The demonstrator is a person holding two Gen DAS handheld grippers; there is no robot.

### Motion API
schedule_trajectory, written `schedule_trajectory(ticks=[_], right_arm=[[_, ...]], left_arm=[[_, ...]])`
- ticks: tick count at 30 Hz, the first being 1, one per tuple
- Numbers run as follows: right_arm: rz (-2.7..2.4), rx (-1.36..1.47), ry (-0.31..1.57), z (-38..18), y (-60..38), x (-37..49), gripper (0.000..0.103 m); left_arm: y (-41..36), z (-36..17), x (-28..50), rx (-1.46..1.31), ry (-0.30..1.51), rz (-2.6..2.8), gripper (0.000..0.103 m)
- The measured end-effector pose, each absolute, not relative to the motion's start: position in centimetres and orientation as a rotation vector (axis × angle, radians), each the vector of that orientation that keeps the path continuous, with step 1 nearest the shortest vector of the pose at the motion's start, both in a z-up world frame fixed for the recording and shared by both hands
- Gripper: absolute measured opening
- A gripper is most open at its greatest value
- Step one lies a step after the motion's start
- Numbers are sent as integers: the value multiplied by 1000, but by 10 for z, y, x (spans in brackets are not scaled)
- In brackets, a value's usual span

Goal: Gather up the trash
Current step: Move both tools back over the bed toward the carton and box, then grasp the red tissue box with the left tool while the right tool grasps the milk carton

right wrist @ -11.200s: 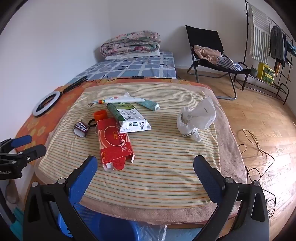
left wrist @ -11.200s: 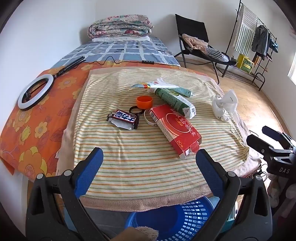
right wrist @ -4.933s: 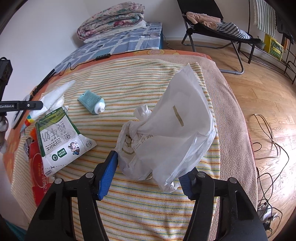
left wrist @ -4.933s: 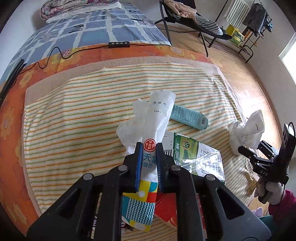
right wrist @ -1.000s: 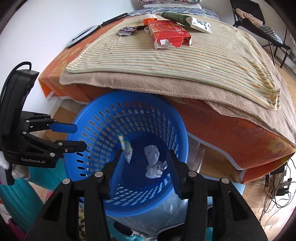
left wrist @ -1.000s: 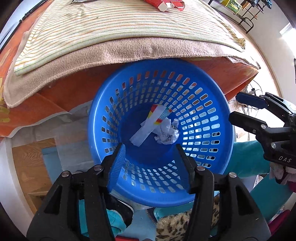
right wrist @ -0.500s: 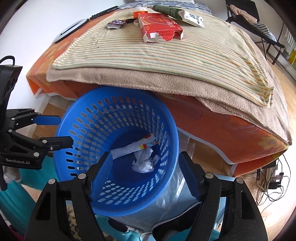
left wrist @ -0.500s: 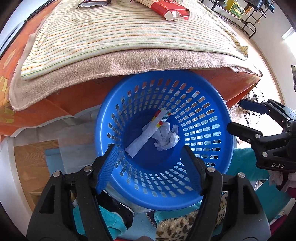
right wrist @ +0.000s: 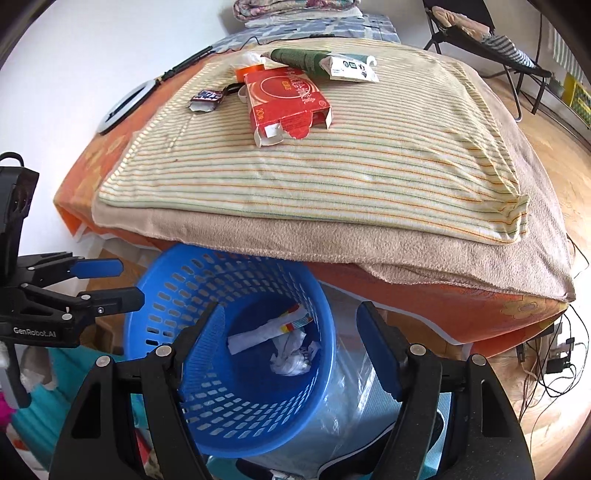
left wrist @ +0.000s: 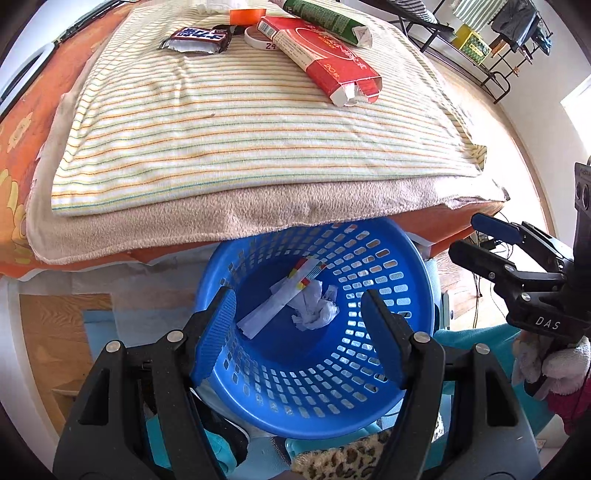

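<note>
A blue basket (left wrist: pixel 413 280) (right wrist: pixel 155 295) stands on the floor under the bed's front edge. Inside lie a white wrapper with a coloured end (left wrist: pixel 280 299) (right wrist: pixel 266 332) and a crumpled white bag (left wrist: pixel 314 310) (right wrist: pixel 291 358). My left gripper (left wrist: pixel 299 332) hangs open and empty above the basket. My right gripper (right wrist: pixel 291 343) is open and empty too, over the basket's right side. On the striped towel (left wrist: pixel 221 122) (right wrist: pixel 369 155) lie a red carton (left wrist: pixel 321 59) (right wrist: pixel 284 99), a green milk pouch (left wrist: pixel 325 18) (right wrist: pixel 317 61), a candy wrapper (left wrist: pixel 195 38) (right wrist: pixel 207 98), an orange cap (left wrist: pixel 247 16) (right wrist: pixel 249 70) and a white tape ring (left wrist: pixel 255 38).
A tan blanket (left wrist: pixel 184 225) (right wrist: pixel 332 229) overhangs the basket's far rim. A leopard-print cloth (left wrist: pixel 340 458) and teal fabric lie by the basket. Cables (right wrist: pixel 554 354) trail on the wooden floor at right. A ring light (right wrist: pixel 122 107) rests on the orange sheet.
Both grippers have opened wider and risen, pulling back from the basket, so more of the bed top shows. The wrapper and the bag have settled on the basket's bottom.
</note>
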State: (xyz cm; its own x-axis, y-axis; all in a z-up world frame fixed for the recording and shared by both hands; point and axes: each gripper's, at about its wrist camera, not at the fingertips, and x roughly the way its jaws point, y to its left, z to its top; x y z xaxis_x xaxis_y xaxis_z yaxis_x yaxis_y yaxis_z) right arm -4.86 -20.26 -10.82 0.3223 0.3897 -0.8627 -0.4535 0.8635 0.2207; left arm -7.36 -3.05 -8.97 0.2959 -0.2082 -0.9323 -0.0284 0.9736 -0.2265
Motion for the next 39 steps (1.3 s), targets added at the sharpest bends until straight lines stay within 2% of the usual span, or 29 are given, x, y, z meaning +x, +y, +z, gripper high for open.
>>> schedule_trajectory(ticks=[13, 23, 32, 34, 39], right_arm=[[531, -57, 963, -58, -208, 19, 74], [530, -38, 922, -34, -200, 96, 74], [592, -206, 905, -46, -151, 141, 74], [603, -229, 918, -52, -142, 151, 74], [612, -311, 929, -67, -122, 167, 74]], left_arm=[[-28, -51, -15, -206, 1166, -132, 72], [-18, -55, 39, -285, 1165, -112, 72], [-12, -67, 79, -380, 1174, -116, 72], [-11, -71, 84, -388, 1180, -114, 68], [-13, -83, 93, -391, 1204, -123, 68]])
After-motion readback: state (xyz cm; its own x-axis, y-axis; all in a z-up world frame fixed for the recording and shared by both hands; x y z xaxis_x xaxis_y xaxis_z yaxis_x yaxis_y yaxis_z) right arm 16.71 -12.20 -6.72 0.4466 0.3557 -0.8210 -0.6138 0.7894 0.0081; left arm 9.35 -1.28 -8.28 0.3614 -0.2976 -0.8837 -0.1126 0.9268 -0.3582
